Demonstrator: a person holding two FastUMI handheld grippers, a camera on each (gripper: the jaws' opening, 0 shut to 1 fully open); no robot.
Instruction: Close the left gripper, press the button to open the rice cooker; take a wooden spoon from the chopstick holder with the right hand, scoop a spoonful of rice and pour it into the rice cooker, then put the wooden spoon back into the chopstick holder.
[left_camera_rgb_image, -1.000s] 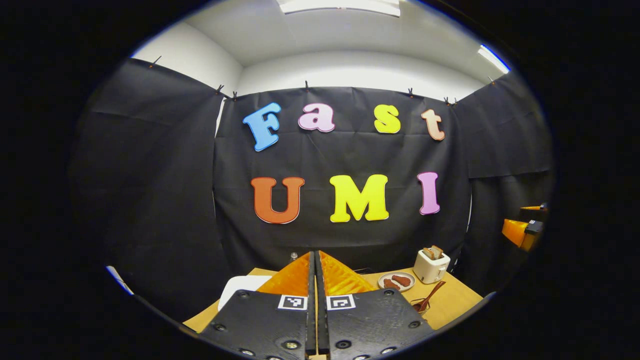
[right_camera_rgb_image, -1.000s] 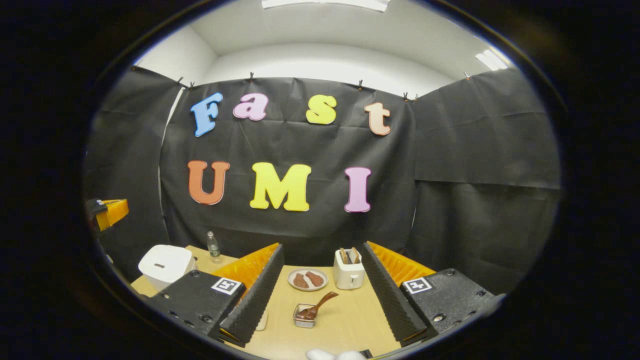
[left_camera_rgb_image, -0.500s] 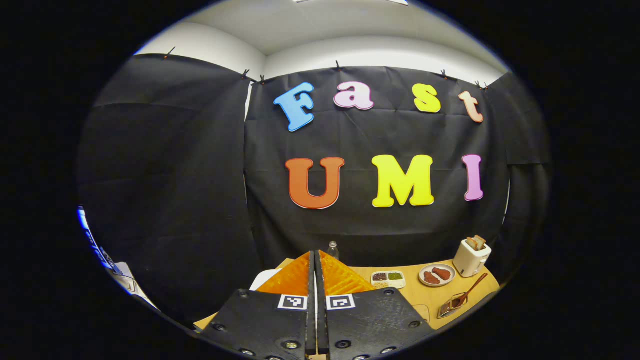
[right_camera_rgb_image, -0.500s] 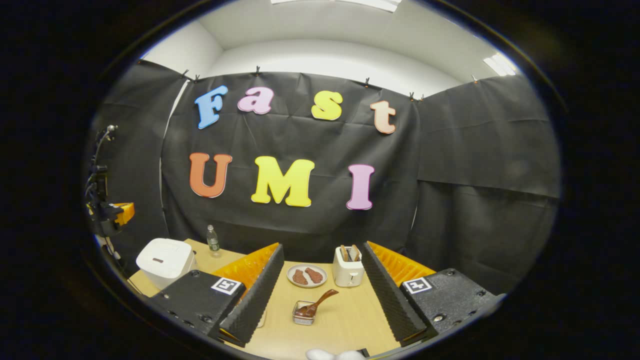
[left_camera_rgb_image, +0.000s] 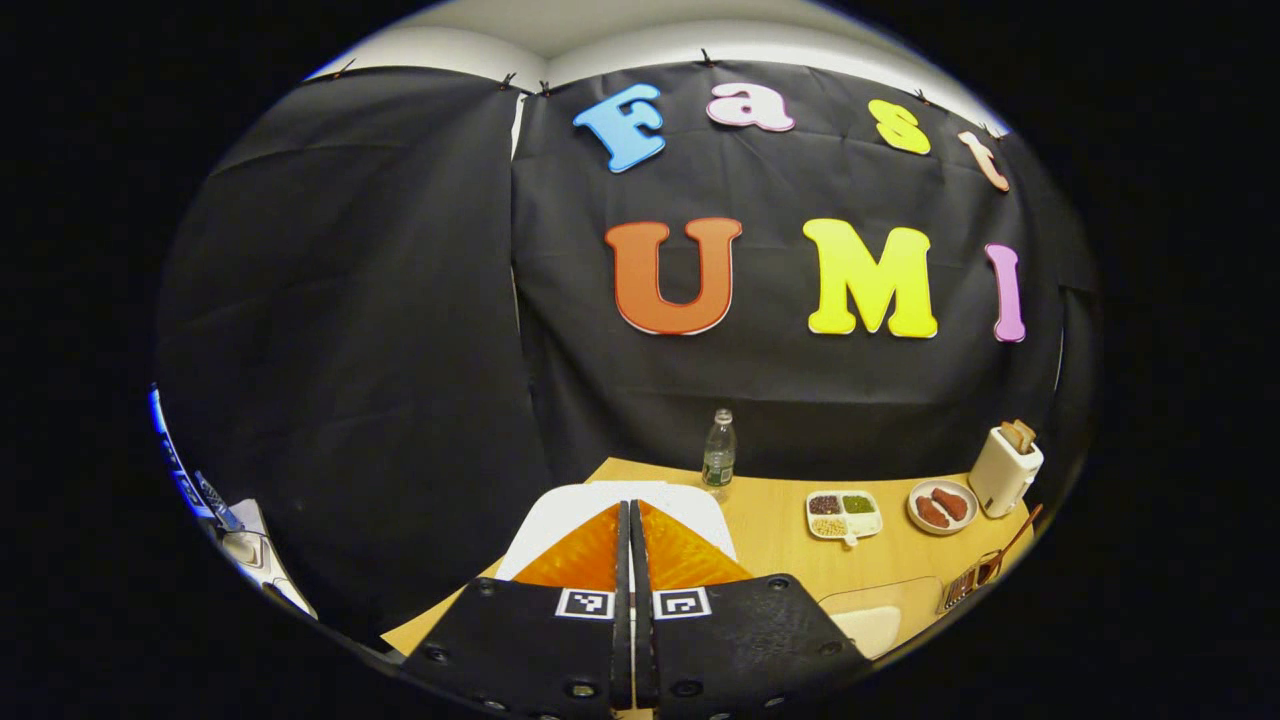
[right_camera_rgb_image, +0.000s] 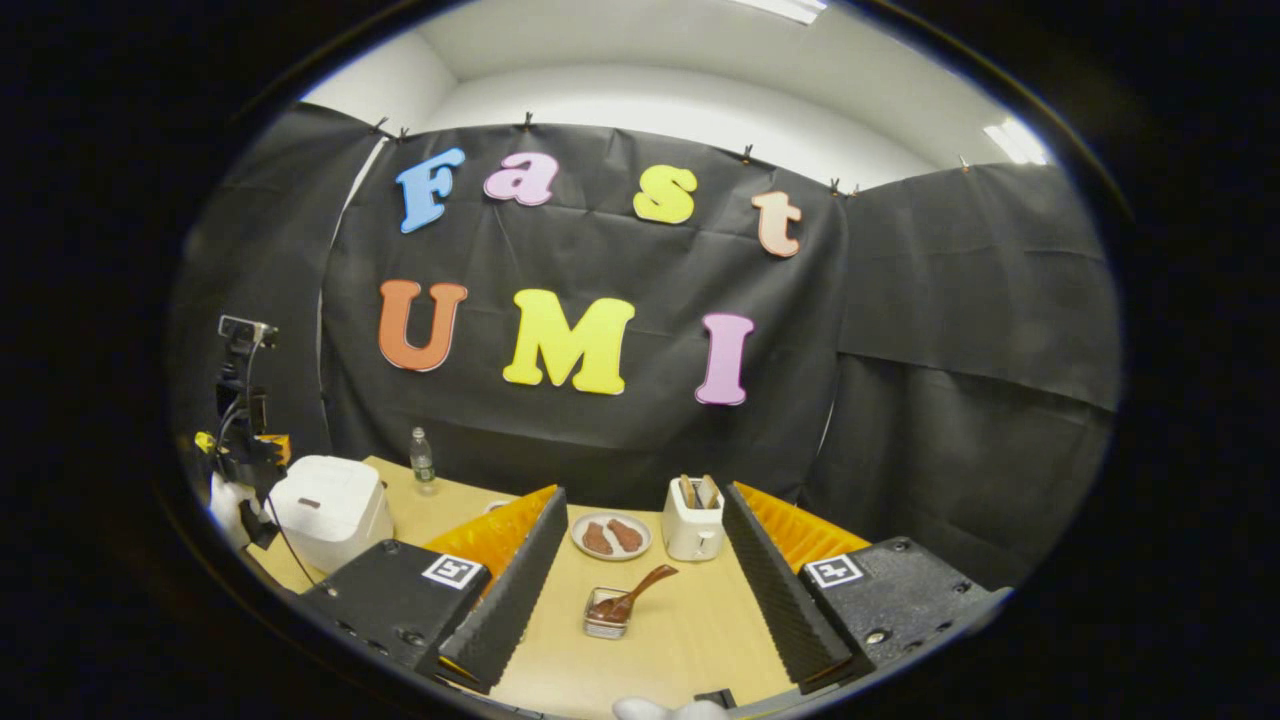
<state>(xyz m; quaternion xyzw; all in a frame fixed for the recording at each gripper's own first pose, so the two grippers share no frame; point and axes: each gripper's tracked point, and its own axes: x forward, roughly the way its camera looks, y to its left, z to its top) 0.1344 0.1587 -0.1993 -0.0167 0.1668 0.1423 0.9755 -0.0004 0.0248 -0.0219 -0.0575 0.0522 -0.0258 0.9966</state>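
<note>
left gripper (left_camera_rgb_image: 632, 520) is pinched fully closed on nothing above the rice cooker (left_camera_rgb_image: 560, 510), whose rigid lid button probably just wants a firm poke.

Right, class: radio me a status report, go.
Left gripper shut, over cooker. Right gripper open, facing spoon. Cooker lid down. Path clear.

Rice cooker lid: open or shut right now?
Shut. In the right gripper view the rice cooker lid sits flat on the body, no gap. The left gripper, fingers together, points at it.
</note>
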